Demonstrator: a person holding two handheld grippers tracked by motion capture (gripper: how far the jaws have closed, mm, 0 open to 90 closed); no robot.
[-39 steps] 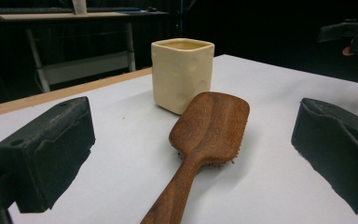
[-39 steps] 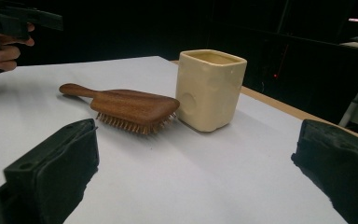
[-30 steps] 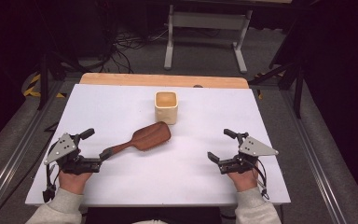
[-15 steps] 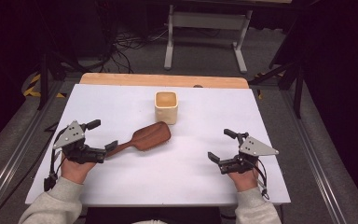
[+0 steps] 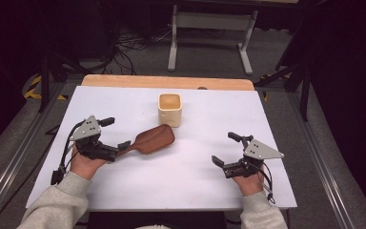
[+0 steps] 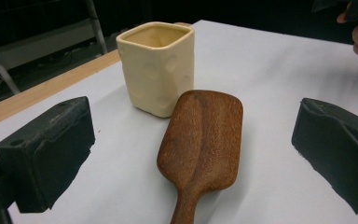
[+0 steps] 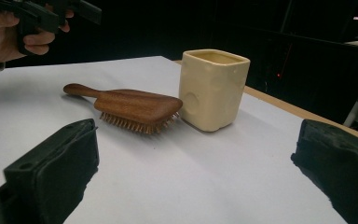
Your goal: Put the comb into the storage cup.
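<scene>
Reaching for the brush handle, the left gripper (image 5: 113, 134) has its jaws spread wide on either side of it, nothing caught yet. The hairbrush (image 5: 148, 140) lies bristles down on the white table (image 5: 195, 186), its head just beside the cream cup (image 5: 170, 109). A good grasp probably means lowering squarely over the thin handle, then squeezing without nudging the cup. The right gripper (image 5: 226, 150) rests released, well apart.

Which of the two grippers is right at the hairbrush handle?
The left gripper: its open jaws flank the wooden hairbrush handle. The right gripper, also open, sits apart on bare table.
</scene>
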